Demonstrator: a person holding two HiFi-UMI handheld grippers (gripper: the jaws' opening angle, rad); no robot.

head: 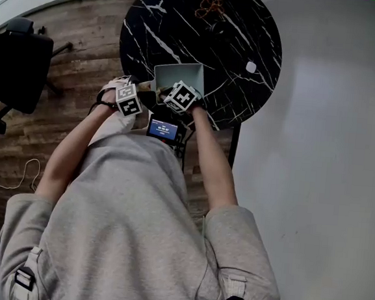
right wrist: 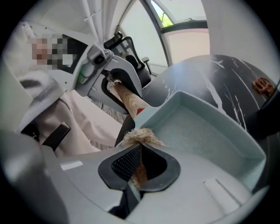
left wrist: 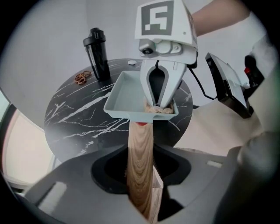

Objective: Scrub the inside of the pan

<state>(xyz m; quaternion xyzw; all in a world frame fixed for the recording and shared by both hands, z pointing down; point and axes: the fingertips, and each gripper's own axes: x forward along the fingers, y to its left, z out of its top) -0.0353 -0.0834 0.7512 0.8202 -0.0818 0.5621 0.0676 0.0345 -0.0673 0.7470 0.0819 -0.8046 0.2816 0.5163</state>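
Observation:
A pale grey-green square pan (head: pixel 181 75) sits at the near edge of the black marble table (head: pixel 236 39). Its wooden handle (left wrist: pixel 139 144) runs straight back between the jaws of my left gripper (left wrist: pixel 139 173), which is shut on it. In the head view my left gripper (head: pixel 145 95) is at the pan's near left side. My right gripper (right wrist: pixel 139 155) is shut on a tan fibrous scrubber (right wrist: pixel 141 136). The scrubber (left wrist: pixel 158 109) rests inside the pan (right wrist: pixel 205 131) against the wall on the handle side. From the left gripper view, my right gripper (left wrist: pixel 158 104) points down into the pan.
A black shaker bottle (left wrist: pixel 98 52) and a small brown coiled thing (left wrist: pixel 81 78) stand at the table's far side. A small white thing (head: pixel 251 67) lies near the right rim. A black office chair (head: pixel 15 66) is on the wooden floor at left. A lit device (head: pixel 163 129) hangs at my chest.

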